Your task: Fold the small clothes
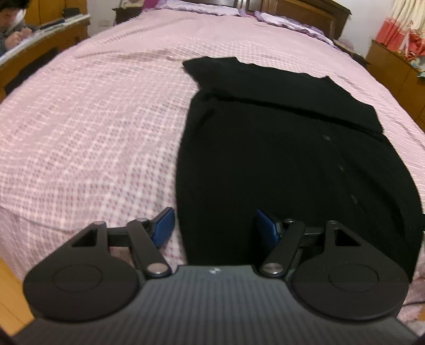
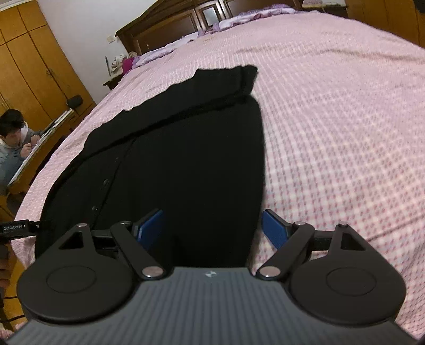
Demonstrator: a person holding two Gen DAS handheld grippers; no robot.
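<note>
Left wrist view: left gripper (image 1: 215,228) is hovering at the near edge of the bed (image 1: 93,132), its blue pads (image 1: 164,225) standing wide apart and pinching nothing. The black garment (image 1: 279,164) is lying flat on the pink checked bedspread, right of centre, running from the near edge toward the headboard. Its left border is passing between the spread fingers. A folded band is crossing the far end. A person (image 1: 10,24) is sitting at a desk in the far left corner.

Right wrist view: right gripper (image 2: 212,231) is also spread, holding nothing; its pads (image 2: 275,231) are straddling the garment's (image 2: 186,159) right border near the bed edge (image 2: 345,132). Small buttons are showing along the cloth's left half. The other gripper's tip (image 2: 16,229) is peeking in at the left. A wooden wardrobe (image 2: 32,66) is standing behind the seated person (image 2: 13,143).
</note>
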